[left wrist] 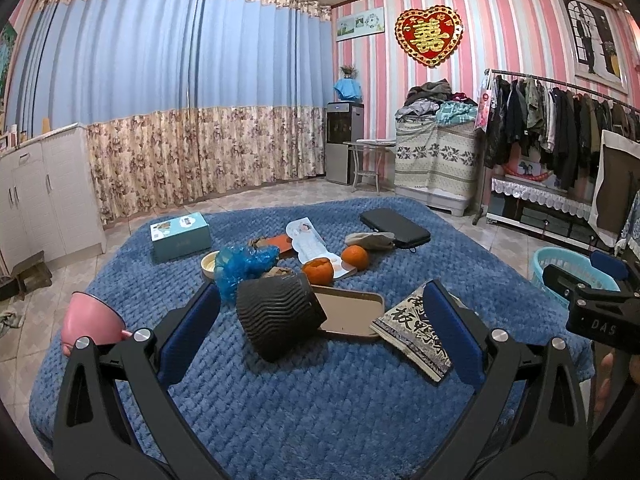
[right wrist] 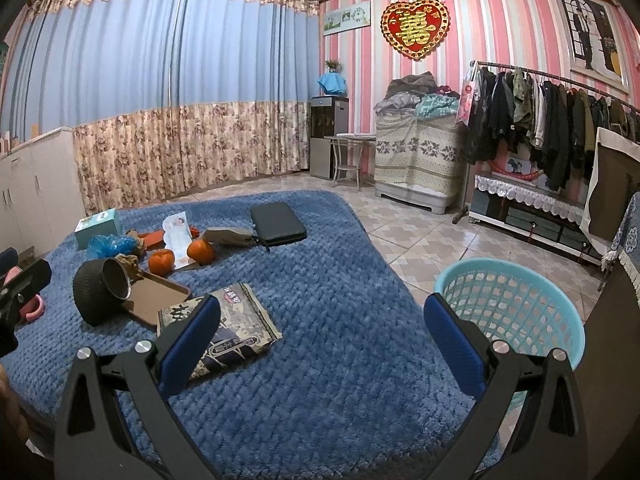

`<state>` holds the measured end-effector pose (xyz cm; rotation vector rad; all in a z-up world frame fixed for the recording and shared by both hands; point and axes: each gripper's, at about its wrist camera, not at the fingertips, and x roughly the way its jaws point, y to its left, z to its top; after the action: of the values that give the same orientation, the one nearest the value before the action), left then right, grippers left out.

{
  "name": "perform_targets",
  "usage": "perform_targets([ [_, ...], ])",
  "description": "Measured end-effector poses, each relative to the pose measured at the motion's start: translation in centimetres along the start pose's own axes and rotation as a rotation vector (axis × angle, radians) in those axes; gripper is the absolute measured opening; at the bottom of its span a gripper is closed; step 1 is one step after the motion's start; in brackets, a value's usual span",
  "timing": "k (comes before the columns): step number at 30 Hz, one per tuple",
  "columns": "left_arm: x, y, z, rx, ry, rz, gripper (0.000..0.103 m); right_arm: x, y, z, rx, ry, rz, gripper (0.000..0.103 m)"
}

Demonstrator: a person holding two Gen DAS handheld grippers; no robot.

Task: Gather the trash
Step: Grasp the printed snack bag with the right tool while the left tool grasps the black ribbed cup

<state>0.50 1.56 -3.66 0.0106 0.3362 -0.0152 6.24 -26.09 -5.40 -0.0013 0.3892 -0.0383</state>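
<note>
On the blue blanket point(left wrist: 320, 400) lie a tipped black ribbed cup point(left wrist: 280, 318), a brown tray point(left wrist: 348, 314), a printed packet point(left wrist: 416, 332), a crumpled blue plastic bag point(left wrist: 242, 266), a part-peeled orange point(left wrist: 318, 271), a whole orange point(left wrist: 355, 257) and a white paper wrapper point(left wrist: 308, 240). My left gripper point(left wrist: 320, 320) is open, empty, hovering above the cup. My right gripper point(right wrist: 320, 332) is open, empty, above the blanket point(right wrist: 340, 360) between the packet point(right wrist: 232, 328) and a light blue mesh basket point(right wrist: 512, 312) on the floor at the right.
A teal box point(left wrist: 180, 236), a black case point(left wrist: 396, 228), a beige pouch point(left wrist: 370, 240) and a small bowl point(left wrist: 209, 265) lie farther back. A pink cup point(left wrist: 86, 318) sits at the left edge. A clothes rack point(right wrist: 540, 112) and cabinets stand around the room.
</note>
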Motion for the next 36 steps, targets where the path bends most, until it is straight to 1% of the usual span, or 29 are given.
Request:
perform_targets([
  [1, 1.0, 0.6, -0.8, -0.004, 0.004, 0.000, 0.098, 0.0, 0.0, 0.0, -0.003, 0.001, -0.001, 0.099],
  [5, 1.2, 1.0, -1.0, -0.008, 0.011, 0.002, 0.098, -0.1, 0.0, 0.0, -0.004, 0.008, -0.006, 0.099],
  [9, 1.3, 1.6, -1.4, -0.010, 0.013, 0.013, 0.098, 0.7, 0.0, 0.1, -0.010, 0.036, -0.017, 0.099],
  [14, 2.3, 1.9, 0.4, -0.017, 0.037, 0.036, 0.098, 1.2, -0.1, 0.8, -0.014, 0.037, -0.030, 0.099],
  [20, 3.7, 2.8, 0.2, -0.024, 0.067, 0.060, 0.098, 2.8, -0.3, 2.0, -0.020, 0.037, -0.051, 0.099],
  [22, 4.6, 3.0, 0.3, -0.025, 0.089, 0.059, 0.098, 3.4, -0.6, 2.0, -0.005, 0.046, -0.047, 0.099],
  [26, 7.0, 3.5, 0.4, -0.041, 0.129, 0.058, 0.098, 4.6, -1.3, 1.7, 0.030, 0.096, -0.046, 0.099],
  [31, 10.0, 3.1, 0.5, -0.033, 0.181, 0.073, 0.098, 5.6, -1.3, 1.2, 0.021, 0.133, -0.069, 0.099],
  [34, 11.7, 3.3, 0.7, -0.056, 0.220, 0.055, 0.098, 6.2, -1.2, 1.0, 0.022, 0.152, -0.048, 0.099],
  [36, 12.6, 3.5, 0.6, -0.069, 0.243, 0.057, 0.098, 6.6, -1.0, 0.8, 0.015, 0.170, -0.036, 0.099],
])
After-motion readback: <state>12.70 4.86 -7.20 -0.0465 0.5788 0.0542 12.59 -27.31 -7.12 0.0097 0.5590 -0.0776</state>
